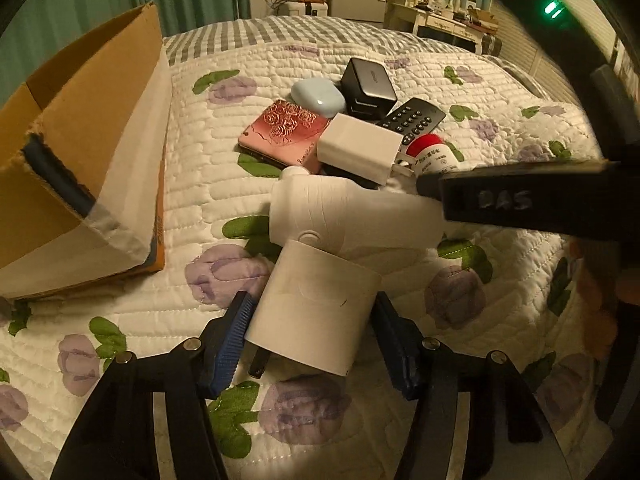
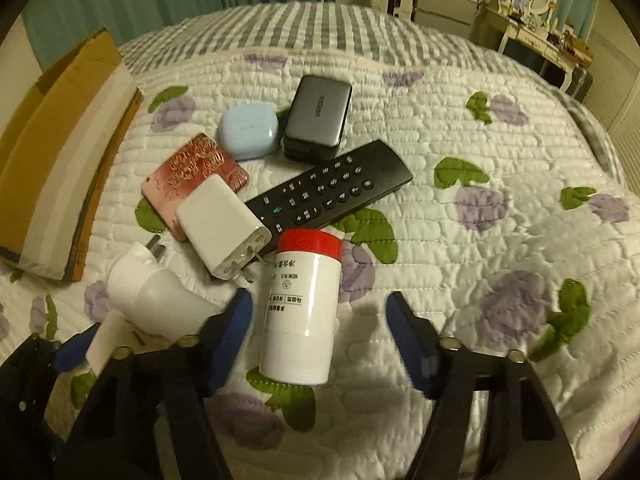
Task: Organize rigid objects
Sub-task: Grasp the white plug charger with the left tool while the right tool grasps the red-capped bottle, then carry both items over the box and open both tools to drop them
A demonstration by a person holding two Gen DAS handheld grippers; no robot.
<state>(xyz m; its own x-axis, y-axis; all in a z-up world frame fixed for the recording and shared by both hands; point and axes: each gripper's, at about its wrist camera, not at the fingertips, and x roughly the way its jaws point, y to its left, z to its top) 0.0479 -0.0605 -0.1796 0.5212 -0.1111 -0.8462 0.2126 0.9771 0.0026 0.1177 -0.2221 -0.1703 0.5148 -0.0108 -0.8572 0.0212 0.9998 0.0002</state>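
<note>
A white plastic device [image 1: 352, 208] lies on the flowered quilt, and its boxy lower part [image 1: 316, 312] sits between the blue pads of my left gripper [image 1: 314, 316]. Both pads touch its sides, so the gripper is shut on it. A white bottle with a red cap [image 2: 304, 308] lies with its cap pointing away, between the fingers of my right gripper [image 2: 320, 304]. That gripper is open, with a clear gap on the bottle's right side. The left wrist view shows the right gripper's black finger [image 1: 500, 200] reaching in over the bottle [image 1: 432, 156].
Piled behind are a white charger block [image 2: 220, 220], a pink patterned case [image 2: 188, 172], a light blue case [image 2: 248, 126], a dark grey box [image 2: 318, 116] and a black remote [image 2: 332, 188]. An open cardboard box [image 1: 80, 140] stands at the left. Furniture lines the far wall.
</note>
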